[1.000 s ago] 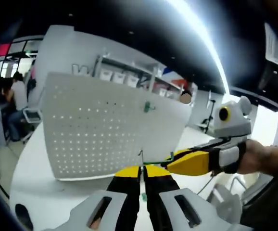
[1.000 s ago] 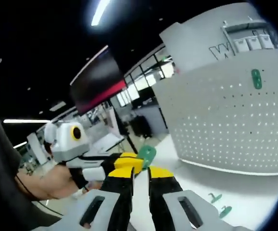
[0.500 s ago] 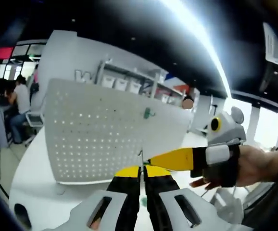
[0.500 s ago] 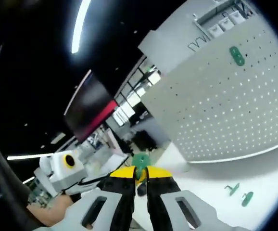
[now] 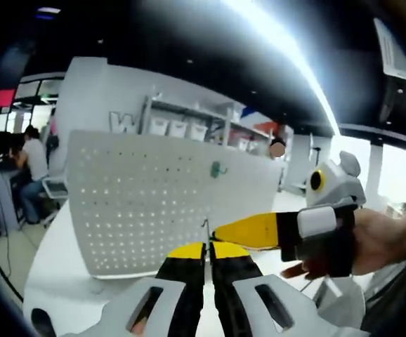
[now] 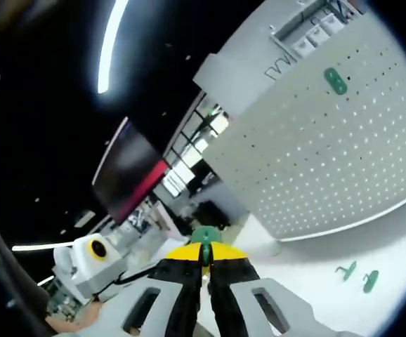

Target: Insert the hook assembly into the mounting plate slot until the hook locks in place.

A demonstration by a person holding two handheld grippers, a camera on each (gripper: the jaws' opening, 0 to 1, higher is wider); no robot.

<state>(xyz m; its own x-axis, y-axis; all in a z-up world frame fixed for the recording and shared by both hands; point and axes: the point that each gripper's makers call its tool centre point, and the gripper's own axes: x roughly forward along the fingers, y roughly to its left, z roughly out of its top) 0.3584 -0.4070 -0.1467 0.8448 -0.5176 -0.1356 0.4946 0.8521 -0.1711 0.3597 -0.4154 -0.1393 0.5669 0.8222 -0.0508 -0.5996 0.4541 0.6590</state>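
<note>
Green hook (image 6: 205,234) clamped in right gripper (image 6: 204,261), not yet inserted in pegboard (image 6: 329,154); left gripper (image 5: 207,247) pinched on thin metal piece (image 5: 205,228); one hook (image 5: 218,169) already mounted.

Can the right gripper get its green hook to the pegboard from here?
Probably yes: the right gripper, shut on a green hook, faces the pegboard with nothing between.

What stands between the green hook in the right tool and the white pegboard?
Nothing visible. In the right gripper view the right tool pinches a green plastic hook, and open air separates it from the white perforated pegboard, which already carries one green hook. Two spare green hooks lie on the white table, off that line.
</note>
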